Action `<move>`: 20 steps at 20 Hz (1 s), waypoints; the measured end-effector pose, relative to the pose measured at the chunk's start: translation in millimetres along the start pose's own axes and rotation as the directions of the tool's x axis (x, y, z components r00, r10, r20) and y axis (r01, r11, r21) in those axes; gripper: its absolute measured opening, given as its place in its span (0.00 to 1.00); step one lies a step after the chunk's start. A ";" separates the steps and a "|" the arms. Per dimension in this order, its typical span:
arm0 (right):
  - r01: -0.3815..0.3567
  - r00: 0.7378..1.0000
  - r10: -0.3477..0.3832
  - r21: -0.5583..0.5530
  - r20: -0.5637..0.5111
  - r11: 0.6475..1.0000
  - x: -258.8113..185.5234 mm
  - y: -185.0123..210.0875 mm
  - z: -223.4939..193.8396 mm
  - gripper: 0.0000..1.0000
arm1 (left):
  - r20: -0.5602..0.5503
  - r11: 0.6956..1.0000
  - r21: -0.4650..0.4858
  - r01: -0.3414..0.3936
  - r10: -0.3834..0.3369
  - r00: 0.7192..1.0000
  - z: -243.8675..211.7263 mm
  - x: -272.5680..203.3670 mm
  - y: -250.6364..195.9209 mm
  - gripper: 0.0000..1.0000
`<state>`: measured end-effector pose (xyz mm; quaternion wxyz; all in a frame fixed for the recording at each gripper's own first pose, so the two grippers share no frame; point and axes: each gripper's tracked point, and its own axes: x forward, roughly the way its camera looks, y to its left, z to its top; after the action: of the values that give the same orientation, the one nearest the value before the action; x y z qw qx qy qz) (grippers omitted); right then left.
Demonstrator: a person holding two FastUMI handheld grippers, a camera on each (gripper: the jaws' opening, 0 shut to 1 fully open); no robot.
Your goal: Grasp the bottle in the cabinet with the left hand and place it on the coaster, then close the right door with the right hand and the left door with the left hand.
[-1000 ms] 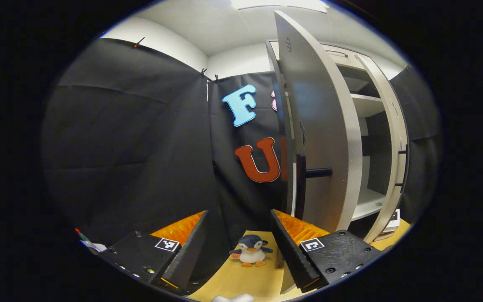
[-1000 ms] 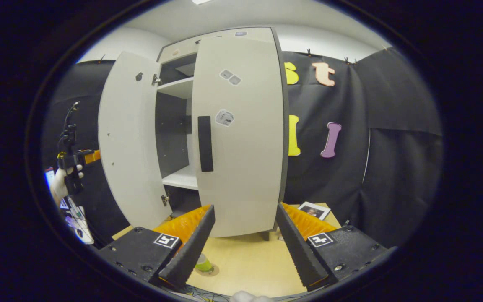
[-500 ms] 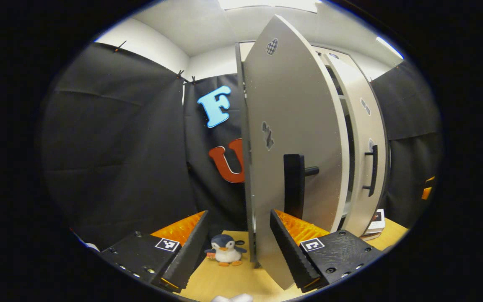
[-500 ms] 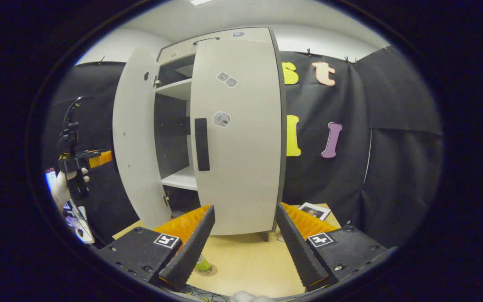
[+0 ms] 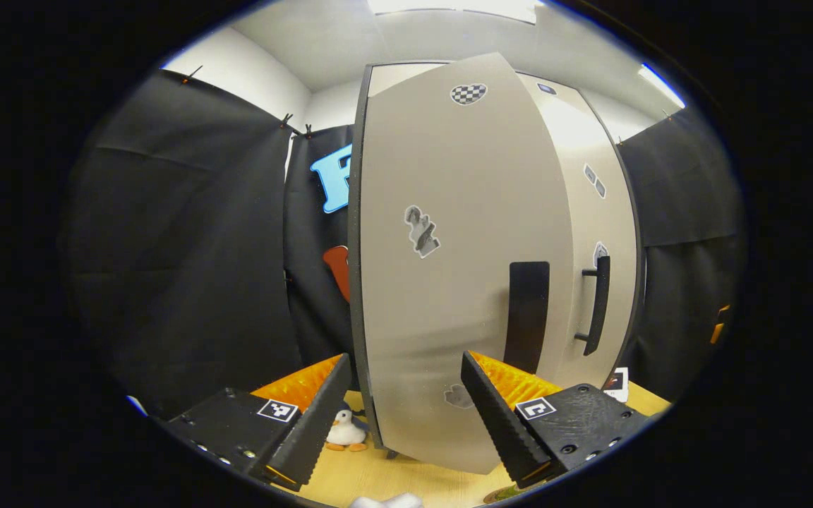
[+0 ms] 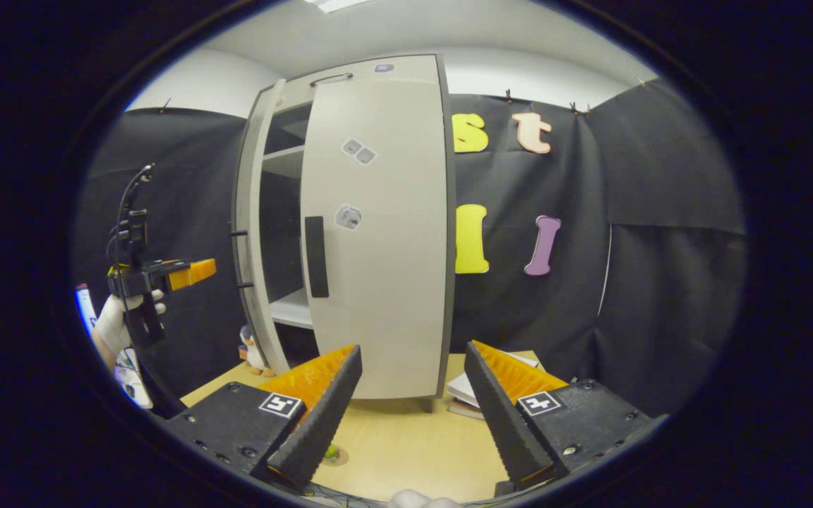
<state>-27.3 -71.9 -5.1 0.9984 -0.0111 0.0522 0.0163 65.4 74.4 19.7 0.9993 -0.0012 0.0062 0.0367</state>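
Left gripper (image 5: 401,416): jaws spread wide, nothing held. Directly ahead and close is the pale grey cabinet left door (image 5: 449,282) with flat black handle (image 5: 526,314); the handle sits just above the gripper's right-hand finger (image 5: 498,416). Can't tell if that finger touches the door panel. Left door is nearly shut but not fully: in the right gripper view it stands edge-on (image 6: 251,233) with a dark gap and white shelves (image 6: 290,314) visible behind it.

Right gripper (image 6: 410,409): jaws also spread wide, empty, set back from the cabinet over the light wooden worktop (image 6: 406,444). Pale grey right door (image 6: 378,233) is ahead of it, looks closed flat against the cabinet front, its black handle (image 6: 316,255) up and left of the gripper.

Green bottle (image 6: 330,451): only a sliver shows just behind the right gripper's left-hand finger, low on the worktop, sitting on a round brown coaster (image 6: 336,458). Out of the cabinet.

Far left of the right gripper view: a gloved hand (image 6: 121,328) holding the other gripper up toward the left door.

Small penguin plush toy (image 5: 346,430) on the worktop between the left gripper's fingers, beside the cabinet's lower left corner. Stack of booklets (image 6: 473,391) behind the right gripper's right-hand finger.
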 end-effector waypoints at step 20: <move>-0.033 0.999 0.033 0.015 0.037 0.999 1.0 33.1 7.7 0.94 | -0.008 0.999 0.040 0.033 -0.033 0.999 2.8 -30.8 -21.1 0.96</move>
<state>-26.6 -38.7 1.7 0.9989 -0.0023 0.0344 0.0325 36.3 51.1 22.9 0.9996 0.0187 0.0107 0.0202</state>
